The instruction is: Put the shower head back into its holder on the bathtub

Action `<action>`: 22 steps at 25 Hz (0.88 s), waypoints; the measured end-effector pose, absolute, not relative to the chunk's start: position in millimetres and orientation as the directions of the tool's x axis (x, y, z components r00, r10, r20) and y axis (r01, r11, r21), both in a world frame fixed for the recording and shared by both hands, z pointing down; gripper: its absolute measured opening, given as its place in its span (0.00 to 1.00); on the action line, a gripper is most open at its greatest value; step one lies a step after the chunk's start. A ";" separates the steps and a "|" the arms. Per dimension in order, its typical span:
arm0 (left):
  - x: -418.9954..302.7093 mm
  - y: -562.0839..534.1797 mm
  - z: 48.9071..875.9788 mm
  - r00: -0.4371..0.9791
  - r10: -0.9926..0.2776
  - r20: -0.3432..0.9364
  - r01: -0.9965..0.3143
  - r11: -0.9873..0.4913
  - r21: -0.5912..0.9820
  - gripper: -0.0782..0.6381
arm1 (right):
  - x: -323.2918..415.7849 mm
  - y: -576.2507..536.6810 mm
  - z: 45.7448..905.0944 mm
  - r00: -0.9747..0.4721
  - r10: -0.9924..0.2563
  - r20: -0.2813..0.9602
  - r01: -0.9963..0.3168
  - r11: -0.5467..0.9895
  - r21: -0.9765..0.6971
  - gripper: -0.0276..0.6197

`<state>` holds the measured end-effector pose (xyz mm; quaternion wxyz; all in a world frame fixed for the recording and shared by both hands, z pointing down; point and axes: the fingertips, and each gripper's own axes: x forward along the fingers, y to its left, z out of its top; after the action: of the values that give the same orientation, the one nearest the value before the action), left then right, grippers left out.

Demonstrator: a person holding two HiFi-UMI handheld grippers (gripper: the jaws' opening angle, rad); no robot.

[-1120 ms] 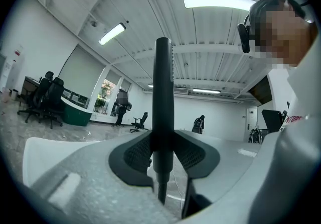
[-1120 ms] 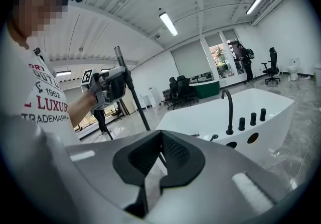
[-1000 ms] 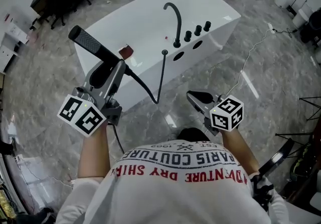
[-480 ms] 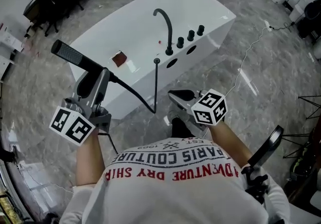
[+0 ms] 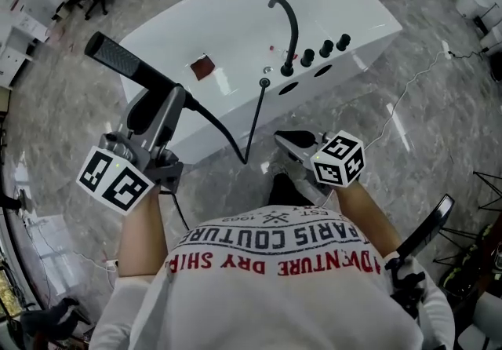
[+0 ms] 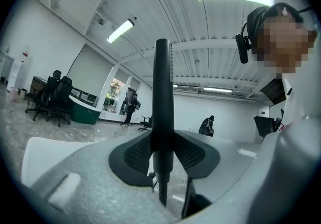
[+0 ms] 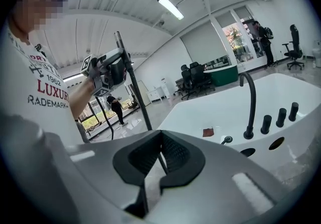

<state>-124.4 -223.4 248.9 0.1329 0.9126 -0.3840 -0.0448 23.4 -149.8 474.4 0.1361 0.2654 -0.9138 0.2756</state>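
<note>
My left gripper (image 5: pixel 166 97) is clamped on the slim black rod-shaped shower head (image 5: pixel 125 62), which I hold up by the left end of the white oval bathtub (image 5: pixel 235 23), apart from it. Its black hose (image 5: pixel 255 122) sags low in front of the tub's near wall, then climbs to a small black fitting (image 5: pixel 264 82) on the near rim. Just beside that fitting stand a black curved spout (image 5: pixel 296 30) and three round black knobs (image 5: pixel 325 49). A small red-brown patch (image 5: pixel 202 67) lies inside the tub. My right gripper (image 5: pixel 286 139) has its jaws pressed together on nothing, near the tub's front wall. I cannot make out the holder itself, and my white shirt (image 5: pixel 274 286) hides what lies below.
</note>
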 end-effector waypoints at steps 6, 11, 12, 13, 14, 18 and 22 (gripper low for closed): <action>-133.4 -217.9 218.1 0.718 -0.696 -0.016 -0.666 -0.694 0.275 0.30 | 1.5 -141.6 489.5 -0.844 -0.353 0.403 -0.519 0.725 -0.452 0.05; -129.0 -206.7 185.5 0.749 -0.661 -0.050 -0.632 -0.735 0.247 0.30 | -24.1 -131.0 508.1 -0.876 -0.280 0.392 -0.456 0.744 -0.488 0.15; -128.1 -203.8 179.7 0.752 -0.656 -0.055 -0.629 -0.741 0.237 0.30 | -30.0 -128.3 511.1 -0.881 -0.270 0.389 -0.446 0.749 -0.491 0.18; -127.3 -200.5 173.9 0.755 -0.653 -0.060 -0.628 -0.746 0.224 0.30 | -35.7 -125.6 514.1 -0.883 -0.264 0.389 -0.440 0.756 -0.484 0.26; -126.7 -197.0 168.2 0.757 -0.651 -0.065 -0.627 -0.750 0.212 0.30 | -41.4 -122.2 517.5 -0.883 -0.257 0.393 -0.434 0.766 -0.474 0.28; -122.9 -181.0 148.4 0.768 -0.634 -0.083 -0.616 -0.769 0.172 0.30 | -61.6 -108.6 537.2 -0.882 -0.214 0.420 -0.410 0.786 -0.462 0.33; -118.6 -164.6 140.4 0.783 -0.614 -0.097 -0.597 -0.786 0.157 0.30 | -73.3 -107.1 572.5 -0.864 -0.217 0.454 -0.436 0.774 -0.459 0.33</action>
<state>-118.6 -164.6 140.4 0.0590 0.9423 -0.3215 -0.0718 -73.3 -107.1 572.5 0.1916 0.1769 -0.9222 0.2857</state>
